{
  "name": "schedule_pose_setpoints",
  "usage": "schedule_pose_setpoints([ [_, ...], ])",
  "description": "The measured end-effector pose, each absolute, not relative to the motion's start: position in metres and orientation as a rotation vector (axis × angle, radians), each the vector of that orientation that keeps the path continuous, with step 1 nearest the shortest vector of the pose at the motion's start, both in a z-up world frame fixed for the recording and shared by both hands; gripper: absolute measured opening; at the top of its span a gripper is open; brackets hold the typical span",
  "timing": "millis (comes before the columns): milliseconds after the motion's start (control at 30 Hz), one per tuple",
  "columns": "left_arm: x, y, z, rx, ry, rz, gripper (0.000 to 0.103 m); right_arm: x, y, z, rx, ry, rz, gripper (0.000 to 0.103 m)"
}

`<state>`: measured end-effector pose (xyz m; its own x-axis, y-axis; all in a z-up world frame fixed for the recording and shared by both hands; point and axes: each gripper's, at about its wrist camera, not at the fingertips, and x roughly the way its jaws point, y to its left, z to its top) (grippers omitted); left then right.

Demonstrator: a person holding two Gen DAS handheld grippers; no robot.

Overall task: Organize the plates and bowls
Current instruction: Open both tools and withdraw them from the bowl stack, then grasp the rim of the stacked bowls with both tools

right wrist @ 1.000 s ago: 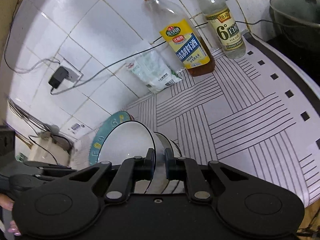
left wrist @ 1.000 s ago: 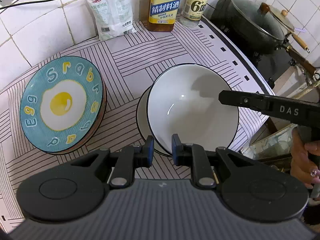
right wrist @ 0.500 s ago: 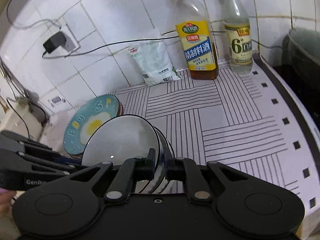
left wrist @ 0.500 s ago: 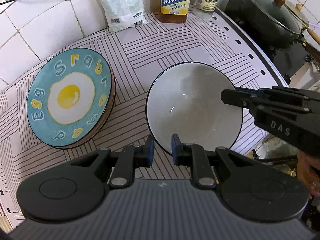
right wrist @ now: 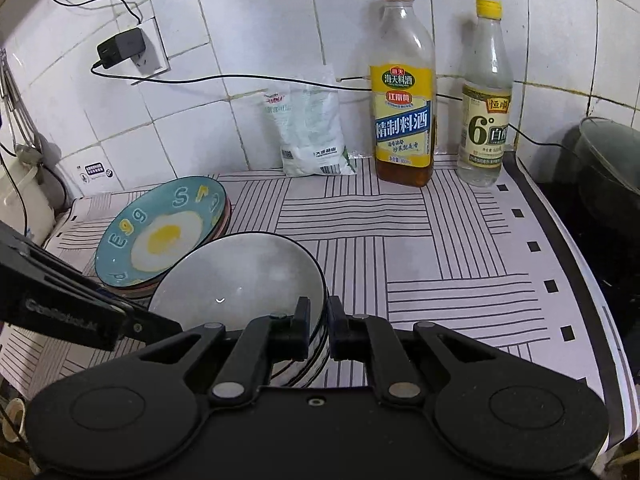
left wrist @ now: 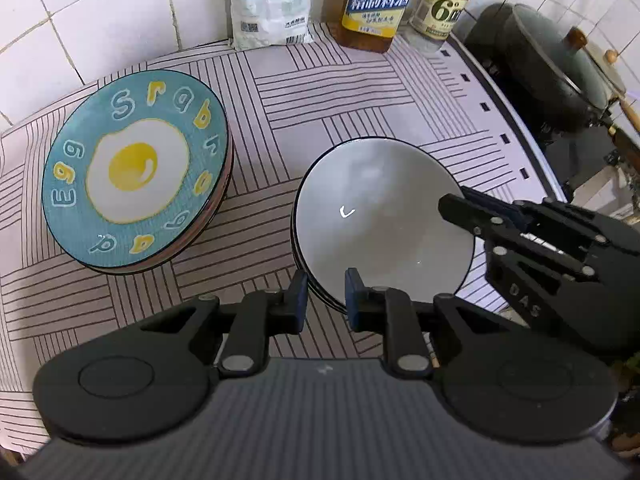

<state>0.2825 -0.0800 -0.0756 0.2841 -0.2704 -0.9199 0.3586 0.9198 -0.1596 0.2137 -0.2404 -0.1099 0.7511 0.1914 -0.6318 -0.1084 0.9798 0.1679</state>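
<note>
On the striped mat, top white bowl (left wrist: pixel 384 220) nested level in its stack, beside the egg plates (left wrist: pixel 136 168). Left gripper (left wrist: pixel 326 294) and right gripper (right wrist: pixel 318 322) clamped on opposite rims (snugly). Next, judging: release, withdraw cleanly.

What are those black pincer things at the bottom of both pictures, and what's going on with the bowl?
They are hand-held claws, one in each of a person's hands, each carrying a camera that looks along its two fingers. One picture comes from the left claw, the other from the right claw. Both are shut on the rim of the top white bowl, which sits nested on others, one claw at each side. Beside it on the striped mat is a stack of plates topped by an egg design. Two bottles and a bag stand by the tiled wall.
</note>
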Motion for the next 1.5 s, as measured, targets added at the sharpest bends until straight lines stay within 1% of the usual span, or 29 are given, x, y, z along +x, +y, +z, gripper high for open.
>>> schedule_pose_setpoints([
  [133,0.266,-0.075,-0.060,0.113,1.133,-0.446,0.019,0.205,-0.237,-0.106,0.127,0.702,0.151,0.018],
  [200,0.257,-0.073,-0.052,0.126,1.097,-0.466,0.019,0.195,-0.237,-0.101,0.137,0.684,0.150,0.022],
  [267,0.249,-0.071,-0.044,0.130,1.070,-0.486,0.022,0.183,-0.236,-0.096,0.143,0.670,0.161,0.026],
  [400,0.234,-0.062,-0.033,0.107,1.041,-0.531,0.025,0.159,-0.231,-0.087,0.124,0.651,0.166,0.028],
  [500,0.223,-0.055,-0.026,0.091,1.016,-0.570,0.026,0.142,-0.229,-0.081,0.119,0.646,0.178,0.033],
  [533,0.220,-0.051,-0.024,0.082,1.008,-0.577,0.029,0.138,-0.229,-0.081,0.121,0.643,0.182,0.035],
  [567,0.217,-0.048,-0.024,0.074,1.002,-0.581,0.032,0.133,-0.229,-0.081,0.122,0.642,0.189,0.036],
  [600,0.214,-0.044,-0.024,0.061,0.999,-0.580,0.034,0.130,-0.230,-0.083,0.124,0.646,0.199,0.039],
  [633,0.212,-0.041,-0.025,0.046,0.999,-0.576,0.035,0.127,-0.230,-0.087,0.127,0.653,0.203,0.040],
  [800,0.206,-0.026,-0.037,-0.007,1.016,-0.591,0.037,0.115,-0.233,-0.117,0.190,0.684,0.194,0.040],
  [1000,0.202,-0.015,-0.056,-0.052,1.006,-0.622,0.040,0.115,-0.221,-0.139,0.148,0.689,0.213,0.042],
  [1067,0.200,-0.015,-0.058,-0.046,0.979,-0.622,0.041,0.119,-0.212,-0.141,0.104,0.673,0.231,0.045],
  [1133,0.199,-0.014,-0.060,-0.043,0.953,-0.627,0.042,0.122,-0.203,-0.142,0.054,0.649,0.249,0.045],
  [1200,0.201,-0.012,-0.064,-0.054,0.933,-0.618,0.047,0.122,-0.196,-0.144,0.029,0.596,0.270,0.046],
  [1267,0.204,-0.011,-0.068,-0.082,0.925,-0.614,0.052,0.122,-0.192,-0.148,0.028,0.553,0.281,0.057],
  [1300,0.207,-0.010,-0.070,-0.098,0.927,-0.616,0.052,0.123,-0.191,-0.151,0.031,0.545,0.285,0.058],
  [1367,0.215,-0.008,-0.074,-0.137,0.947,-0.617,0.056,0.126,-0.190,-0.157,0.040,0.540,0.271,0.062],
  [1400,0.220,-0.006,-0.076,-0.175,0.968,-0.626,0.057,0.129,-0.191,-0.161,0.045,0.547,0.263,0.063],
  [1500,0.235,-0.003,-0.085,-0.271,1.021,-0.618,0.059,0.139,-0.194,-0.172,0.056,0.559,0.245,0.071],
])
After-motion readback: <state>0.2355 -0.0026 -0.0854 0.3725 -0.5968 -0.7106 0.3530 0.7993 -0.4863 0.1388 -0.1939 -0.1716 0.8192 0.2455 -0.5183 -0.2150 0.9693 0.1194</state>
